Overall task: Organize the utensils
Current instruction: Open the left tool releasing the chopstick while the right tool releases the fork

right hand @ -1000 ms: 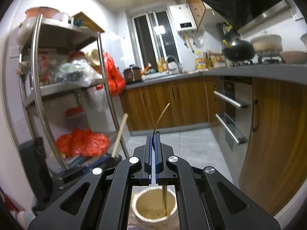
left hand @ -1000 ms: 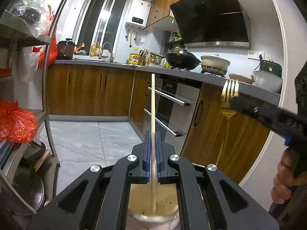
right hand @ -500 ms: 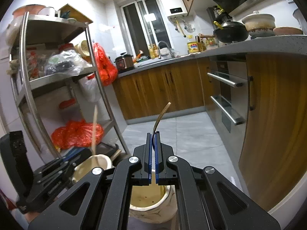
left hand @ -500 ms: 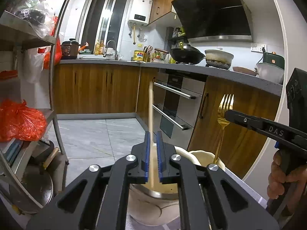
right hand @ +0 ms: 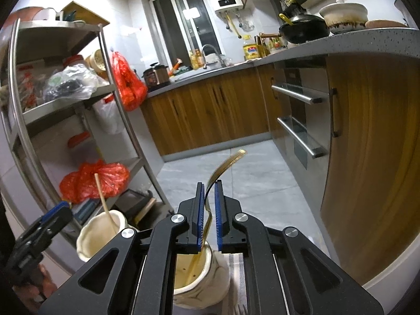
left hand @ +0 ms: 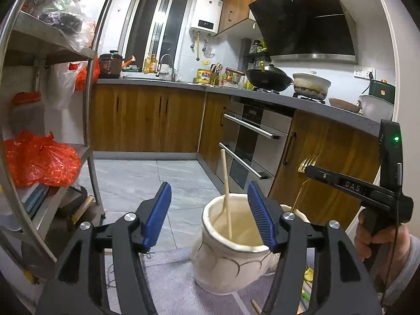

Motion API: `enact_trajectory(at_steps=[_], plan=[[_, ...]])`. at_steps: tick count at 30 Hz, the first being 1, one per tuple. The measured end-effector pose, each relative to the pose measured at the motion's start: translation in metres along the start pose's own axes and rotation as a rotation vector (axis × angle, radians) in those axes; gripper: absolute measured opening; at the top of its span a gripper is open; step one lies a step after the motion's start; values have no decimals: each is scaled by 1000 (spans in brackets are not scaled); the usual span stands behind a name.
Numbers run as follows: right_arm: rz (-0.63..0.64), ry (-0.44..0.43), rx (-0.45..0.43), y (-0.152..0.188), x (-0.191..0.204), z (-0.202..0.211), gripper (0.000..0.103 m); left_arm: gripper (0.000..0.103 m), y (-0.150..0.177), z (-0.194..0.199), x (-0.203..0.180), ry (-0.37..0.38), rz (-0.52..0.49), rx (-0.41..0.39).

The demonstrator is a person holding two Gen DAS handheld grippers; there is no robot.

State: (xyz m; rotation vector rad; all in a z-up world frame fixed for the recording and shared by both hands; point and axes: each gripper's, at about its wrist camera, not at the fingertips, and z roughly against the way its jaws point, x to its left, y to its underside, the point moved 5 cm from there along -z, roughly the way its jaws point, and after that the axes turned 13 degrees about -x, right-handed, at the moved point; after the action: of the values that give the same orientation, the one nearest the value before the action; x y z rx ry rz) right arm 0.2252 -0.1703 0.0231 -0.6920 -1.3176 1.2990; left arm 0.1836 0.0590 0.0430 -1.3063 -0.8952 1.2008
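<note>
Two pots, one utensil standing in each.
The left gripper (left hand: 208, 211) is opening wide, and the chopstick (left hand: 226, 193) leans free in its pot (left hand: 231, 265). The right gripper (right hand: 209, 211) is opening slightly around the fork (right hand: 218, 173), whose handle dips into the second pot (right hand: 199, 279).

"DAS" on the right tongs (left hand: 305, 169); "27" on the water heater (left hand: 206, 17) display
</note>
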Motion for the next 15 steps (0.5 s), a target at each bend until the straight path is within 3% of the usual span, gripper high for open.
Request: enact_trajectory(at_steps=[1, 3, 7, 9, 10, 13, 15], plan=[[0, 1, 0, 0, 0, 1, 9, 61, -1, 2, 1, -2, -1, 0], [-7, -3, -2, 0, -1, 1, 22, 64, -3, 5, 1, -8, -8, -2], [-15, -5, -15, -3, -4, 7, 30, 68, -6, 12, 4, -35, -35, 1], [-17, -8, -23, -5, -5, 13, 40, 70, -7, 16, 5, -44, -34, 6], [-14, -10, -30, -7, -4, 17, 42, 75, -7, 18, 6, -48, -32, 7], [11, -16, -61, -10, -2, 37, 61, 86, -10, 28, 5, -64, -43, 0], [31, -26, -78, -12, 1, 50, 81, 94, -13, 35, 3, -68, -55, -9]])
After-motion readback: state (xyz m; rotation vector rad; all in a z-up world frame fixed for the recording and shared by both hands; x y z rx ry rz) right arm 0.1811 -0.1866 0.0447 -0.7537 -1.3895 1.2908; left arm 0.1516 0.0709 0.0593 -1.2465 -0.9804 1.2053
